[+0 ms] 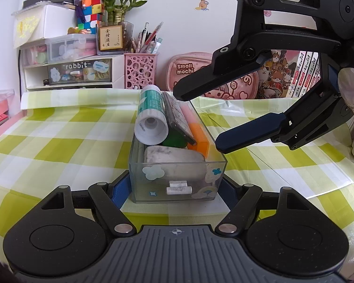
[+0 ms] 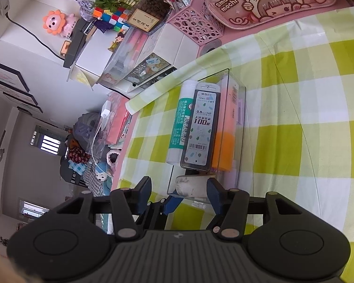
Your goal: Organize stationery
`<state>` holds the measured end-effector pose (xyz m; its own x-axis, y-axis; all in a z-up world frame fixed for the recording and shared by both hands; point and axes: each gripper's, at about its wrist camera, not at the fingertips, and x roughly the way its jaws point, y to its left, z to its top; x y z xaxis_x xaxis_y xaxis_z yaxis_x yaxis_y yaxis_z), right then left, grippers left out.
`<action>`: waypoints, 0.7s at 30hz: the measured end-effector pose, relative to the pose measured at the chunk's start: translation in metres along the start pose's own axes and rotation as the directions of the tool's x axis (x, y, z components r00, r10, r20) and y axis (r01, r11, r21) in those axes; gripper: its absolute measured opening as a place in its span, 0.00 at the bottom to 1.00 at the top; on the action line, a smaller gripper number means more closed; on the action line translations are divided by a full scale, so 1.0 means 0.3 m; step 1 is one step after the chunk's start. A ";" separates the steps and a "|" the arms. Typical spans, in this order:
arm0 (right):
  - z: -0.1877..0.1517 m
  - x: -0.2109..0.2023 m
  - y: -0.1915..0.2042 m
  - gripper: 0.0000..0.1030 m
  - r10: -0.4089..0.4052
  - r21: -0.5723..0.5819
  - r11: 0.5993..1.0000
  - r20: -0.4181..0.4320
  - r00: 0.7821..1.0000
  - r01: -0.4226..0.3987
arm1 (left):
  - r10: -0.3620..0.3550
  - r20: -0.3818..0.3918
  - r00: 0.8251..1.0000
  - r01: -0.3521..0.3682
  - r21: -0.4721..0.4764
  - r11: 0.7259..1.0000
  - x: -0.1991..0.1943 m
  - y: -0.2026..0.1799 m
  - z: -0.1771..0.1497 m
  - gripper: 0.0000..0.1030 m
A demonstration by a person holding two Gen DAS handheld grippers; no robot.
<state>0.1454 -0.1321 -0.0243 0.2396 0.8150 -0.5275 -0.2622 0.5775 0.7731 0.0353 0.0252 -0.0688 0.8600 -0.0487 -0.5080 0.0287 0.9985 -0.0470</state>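
Clear box (image 1: pixel 177 181) between left gripper (image 1: pixel 177 188) fingers, right gripper (image 1: pixel 200 120) above

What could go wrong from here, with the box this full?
1. The white-and-green glue stick lies on top of the pile in the clear plastic box, above its rim; a tilt or bump could roll it out.
2. The open right tool hovers close over the black lead-refill case, so it might knock it.
3. The left tool grips only the box's near end, which could let it twist.
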 end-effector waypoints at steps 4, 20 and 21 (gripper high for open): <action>-0.025 -0.046 0.002 0.55 0.015 -0.019 1.000 0.054 0.998 -0.014 | -0.005 -0.006 1.000 0.005 0.001 1.000 0.000 0.000 0.003 0.73; -0.324 -0.274 -0.008 0.88 -0.341 -0.159 0.881 0.438 0.832 0.445 | 0.031 -0.156 0.987 -0.021 0.065 0.998 -0.141 -0.057 0.096 0.95; -0.335 -0.286 -0.009 0.89 -0.362 -0.151 0.870 0.451 0.816 0.469 | 0.048 -0.169 0.984 -0.038 0.063 0.997 -0.150 -0.061 0.102 0.95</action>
<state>0.0318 -0.1988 -0.0166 0.7120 0.4346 -0.5516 -0.2564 0.8921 0.3720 0.0116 0.0098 -0.0186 0.7619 -0.0044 -0.6477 0.0282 0.9993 0.0263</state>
